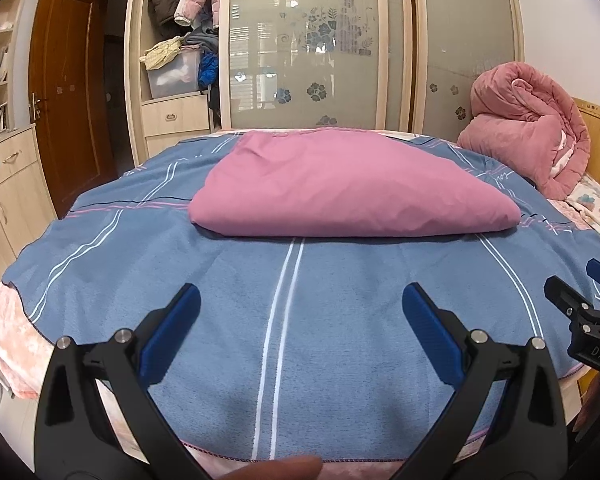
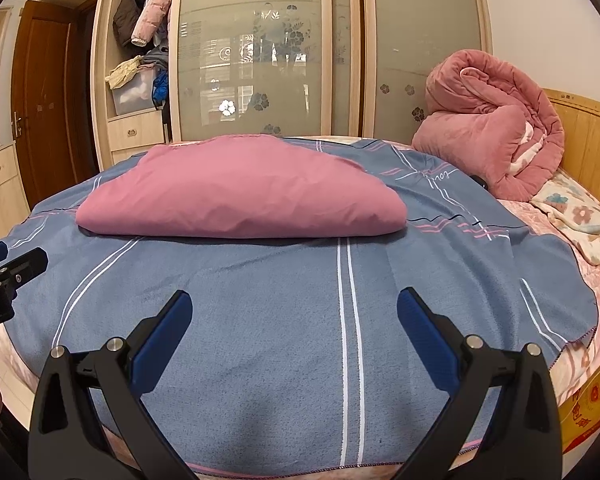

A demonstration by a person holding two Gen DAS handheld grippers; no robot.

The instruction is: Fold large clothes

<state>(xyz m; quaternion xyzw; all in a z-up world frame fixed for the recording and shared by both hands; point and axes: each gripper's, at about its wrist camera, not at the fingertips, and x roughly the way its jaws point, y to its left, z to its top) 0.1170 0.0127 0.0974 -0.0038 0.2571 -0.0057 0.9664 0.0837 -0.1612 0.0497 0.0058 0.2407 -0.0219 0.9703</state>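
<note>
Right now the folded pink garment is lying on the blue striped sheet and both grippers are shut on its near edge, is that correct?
Not quite. The folded pink garment does lie on the blue striped sheet, but both wrist views show the left gripper and right gripper open, well short of its near edge, holding nothing.

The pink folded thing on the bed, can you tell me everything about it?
The pink folded cloth is a plain mauve-pink fabric, soft and slightly wrinkled, folded into a thick, puffy bundle with rounded edges. It lies flat across the middle of the blue striped blanket, its long folded edge facing the cameras and the far side reaching toward the wardrobe. Only the blanket beneath touches it. Both grippers are apart from it with jaws open.
</note>
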